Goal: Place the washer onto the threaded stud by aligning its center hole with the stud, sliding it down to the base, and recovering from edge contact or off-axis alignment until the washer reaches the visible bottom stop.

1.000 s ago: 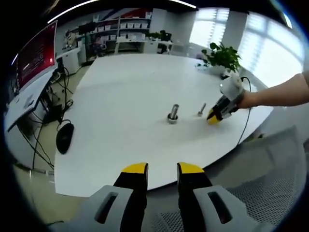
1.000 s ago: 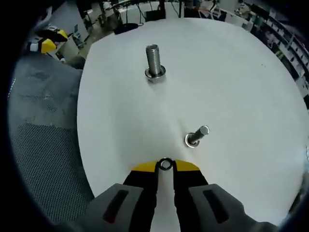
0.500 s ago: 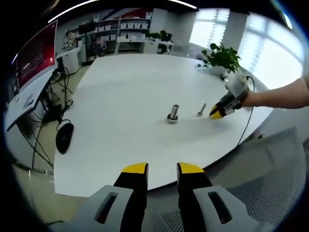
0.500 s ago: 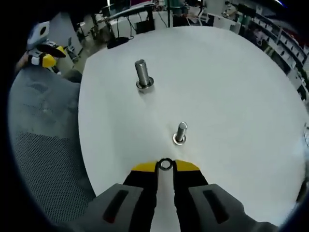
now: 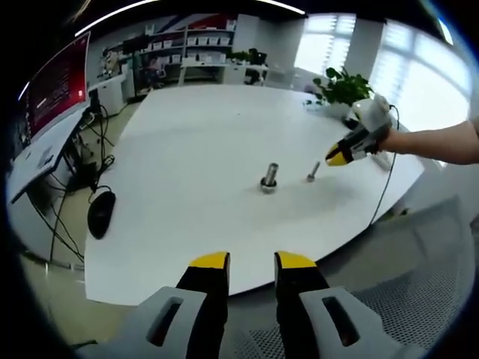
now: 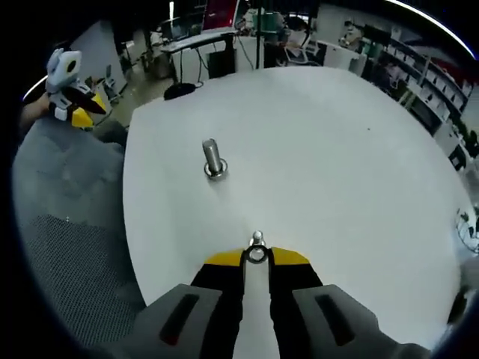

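Now the right gripper (image 6: 257,257) is pinching the washer (image 6: 257,255) in its yellow tips right above the small threaded stud (image 6: 257,238) on the white table (image 6: 337,149), while the left gripper (image 5: 251,261) is hanging released at the near edge, no readable writing.

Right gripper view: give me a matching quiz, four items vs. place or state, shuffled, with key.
Items:
1. washer
2. small threaded stud
3. large bolt
4. left gripper

Places/states:
A. standing alone further up the white table
B. pinched between the right gripper tips
C. off the table edge, beside the mesh chair
D. just beyond the yellow tips, under the held ring

Pairs: 1-B, 2-D, 3-A, 4-C
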Tool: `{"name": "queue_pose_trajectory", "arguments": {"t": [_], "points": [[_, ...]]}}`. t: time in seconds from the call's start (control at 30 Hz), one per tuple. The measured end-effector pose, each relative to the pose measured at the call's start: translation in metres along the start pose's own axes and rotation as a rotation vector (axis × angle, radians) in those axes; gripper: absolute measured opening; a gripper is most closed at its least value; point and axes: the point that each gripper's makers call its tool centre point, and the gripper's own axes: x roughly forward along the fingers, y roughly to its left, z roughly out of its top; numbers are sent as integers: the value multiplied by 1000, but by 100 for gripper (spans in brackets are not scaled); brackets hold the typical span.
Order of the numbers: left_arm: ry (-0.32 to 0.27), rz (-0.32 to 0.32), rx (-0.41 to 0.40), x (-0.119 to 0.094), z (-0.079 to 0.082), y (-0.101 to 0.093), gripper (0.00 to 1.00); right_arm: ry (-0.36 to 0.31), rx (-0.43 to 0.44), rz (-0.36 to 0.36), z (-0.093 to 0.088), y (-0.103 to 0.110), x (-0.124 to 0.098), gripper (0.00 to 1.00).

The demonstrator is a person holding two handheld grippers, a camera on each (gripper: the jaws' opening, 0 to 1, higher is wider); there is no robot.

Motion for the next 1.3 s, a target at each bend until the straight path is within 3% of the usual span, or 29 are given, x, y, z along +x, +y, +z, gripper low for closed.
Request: {"name": "queue_pose_trajectory", "arguments": {"t": [0.37,0.83,1.3], "points": [[0,5,0,-1,0,1,21,27,-55,12,8,-1,10,13],[-5,10,-8,-1,1,2,21,81,-103,34,7,-3,17,13],[-3,9,-10,-1,0,2,21,107,-98,50,10,-4,23,13]]}}
